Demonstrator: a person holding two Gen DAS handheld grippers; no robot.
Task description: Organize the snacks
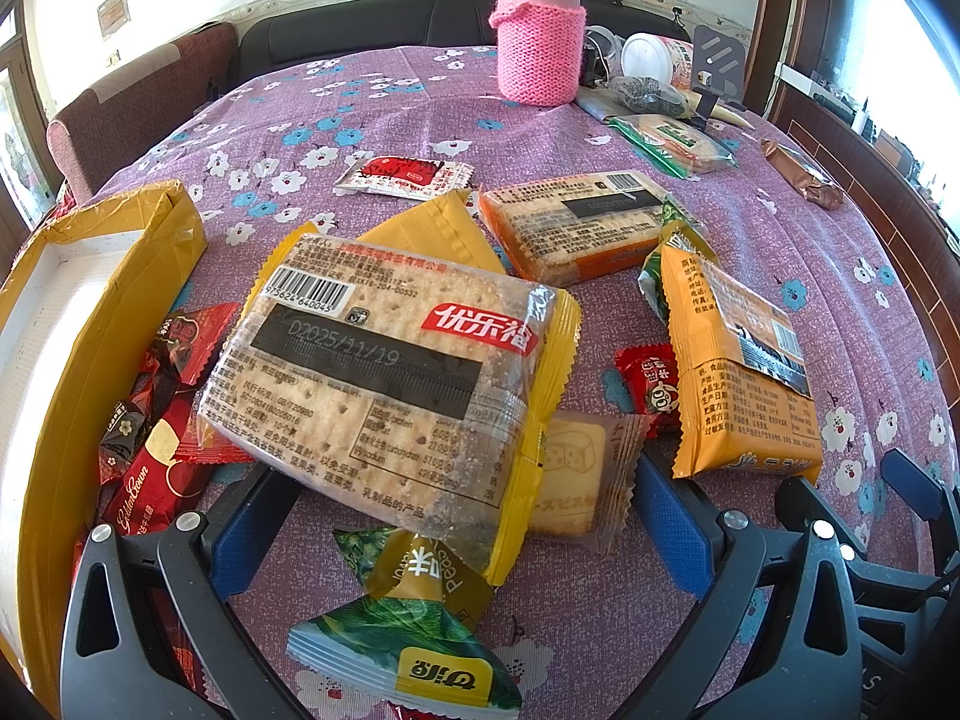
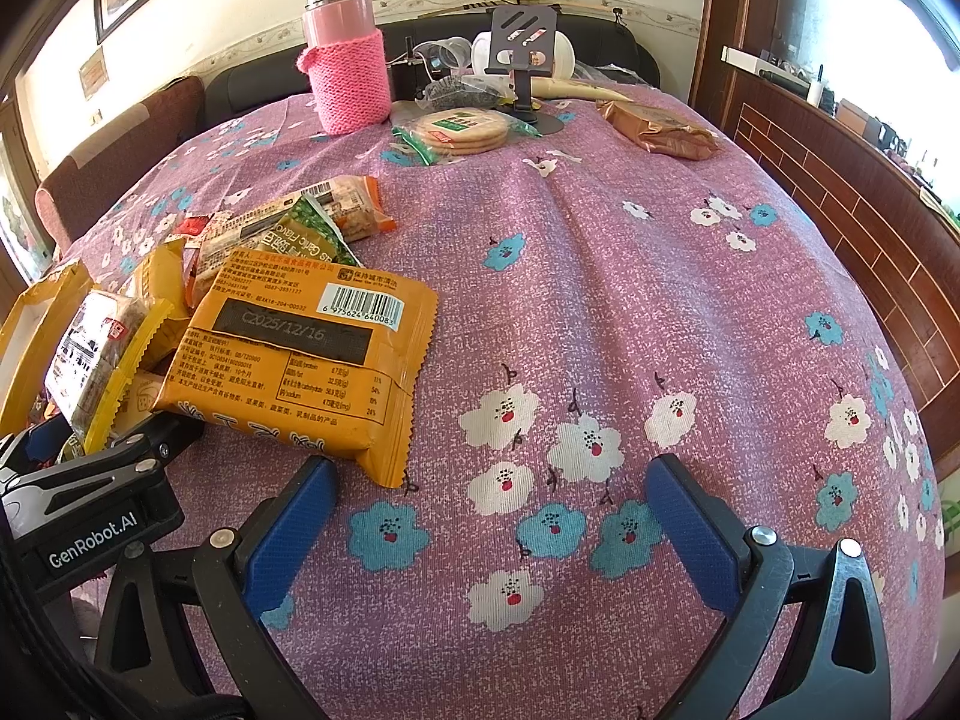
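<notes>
I hold a two-finger gripper in each hand over a table covered with a purple flowered cloth [image 2: 600,276]. My left gripper [image 1: 462,516] has its blue fingers spread wide, and a yellow-edged cracker pack [image 1: 384,384] lies between and just ahead of them, tilted, resting on other snacks; I cannot tell whether the fingers touch it. Under its near edge sit a green and yellow pea snack bag [image 1: 414,630] and a pale biscuit packet [image 1: 576,480]. To the left, a yellow cardboard box [image 1: 90,312] stands open, with red chocolate wrappers [image 1: 156,420] against its wall. An orange cracker pack [image 1: 738,372] lies to the right. My right gripper [image 2: 486,522] is wide open over bare cloth, holding nothing, with that orange pack just beside its left finger. A pink flask [image 2: 348,60] in a knitted sleeve stands at the far edge.
</notes>
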